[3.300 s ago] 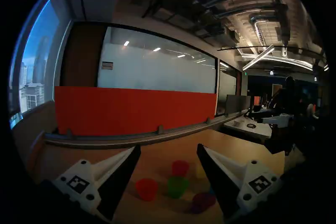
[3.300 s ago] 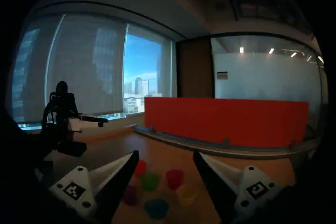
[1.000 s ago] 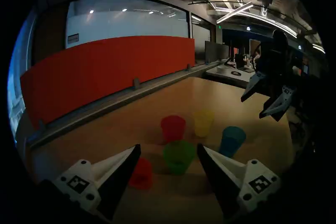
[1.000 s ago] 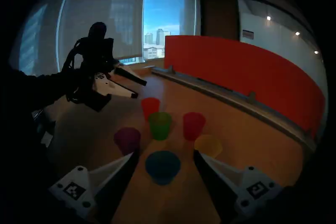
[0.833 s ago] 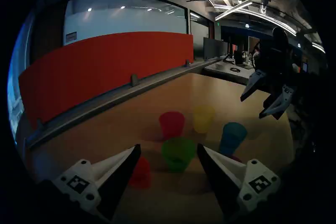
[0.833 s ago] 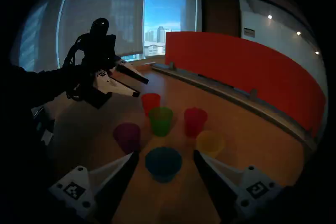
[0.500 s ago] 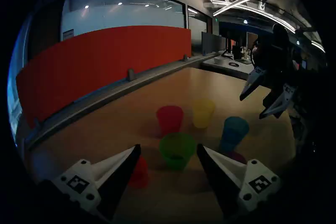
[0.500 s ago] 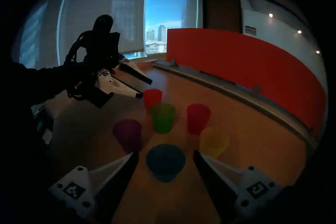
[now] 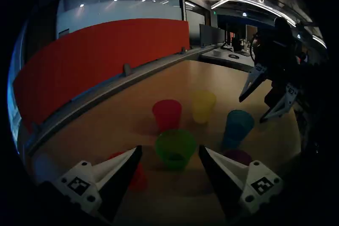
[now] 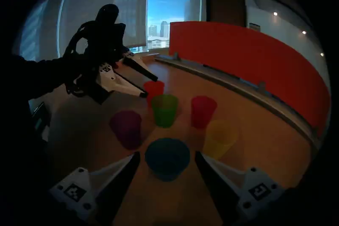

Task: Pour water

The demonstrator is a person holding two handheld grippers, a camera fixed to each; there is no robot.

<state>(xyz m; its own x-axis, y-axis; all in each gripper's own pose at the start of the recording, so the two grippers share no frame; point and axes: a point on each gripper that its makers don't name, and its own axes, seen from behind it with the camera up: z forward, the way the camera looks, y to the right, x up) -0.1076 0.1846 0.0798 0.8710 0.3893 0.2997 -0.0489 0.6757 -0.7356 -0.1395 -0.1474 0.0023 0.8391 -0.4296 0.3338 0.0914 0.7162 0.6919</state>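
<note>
Green plastic cup (image 9: 174, 156), at 12 o'clock of the released left gripper (image 9: 169, 149), is judged light and crushable. A gentle mid-wall hold is advised.

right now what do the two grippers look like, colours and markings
The left gripper and right gripper match: two long tapering fingers, white outside, black inside, each bearing a square black-and-white marker. In the right gripper view, the left one carries dark looped cables, beyond a dark sleeve.

Right gripper view: we see the cup cluster (image 10: 164, 109) on the desk (image 10: 262, 141). Divider (image 10: 254, 56) sits behind-right of the cluster, window (image 10: 173, 9) behind-left.
</note>
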